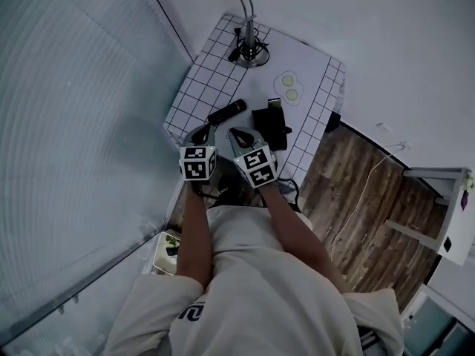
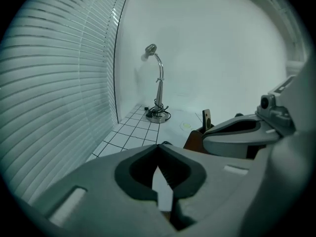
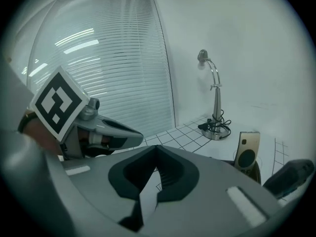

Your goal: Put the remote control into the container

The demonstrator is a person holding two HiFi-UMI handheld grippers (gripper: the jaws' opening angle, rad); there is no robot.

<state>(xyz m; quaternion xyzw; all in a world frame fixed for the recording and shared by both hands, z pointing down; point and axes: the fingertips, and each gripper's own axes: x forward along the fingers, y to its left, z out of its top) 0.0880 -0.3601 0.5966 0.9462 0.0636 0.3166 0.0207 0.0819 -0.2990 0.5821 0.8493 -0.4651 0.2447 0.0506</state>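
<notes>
A long black remote control [image 1: 226, 112] lies on the white gridded table [image 1: 200, 87], just left of a dark container [image 1: 271, 130]. A slim remote with a gold face [image 3: 247, 151] stands upright in that container [image 2: 195, 139]. My left gripper [image 1: 199, 134] hovers over the table's near edge, just short of the black remote, shut and empty. My right gripper [image 1: 239, 135] hangs beside it, close to the container's near left corner, also shut with nothing held. In the left gripper view the jaws [image 2: 159, 148] meet; in the right gripper view the jaws [image 3: 157, 149] meet too.
A chrome desk lamp [image 1: 249, 47] with a coiled cable stands at the table's far end. A pale round pad with two green spots [image 1: 288, 87] lies beyond the container. Window blinds [image 2: 59, 83] run along the left. Wooden floor [image 1: 356, 206] lies right of the table.
</notes>
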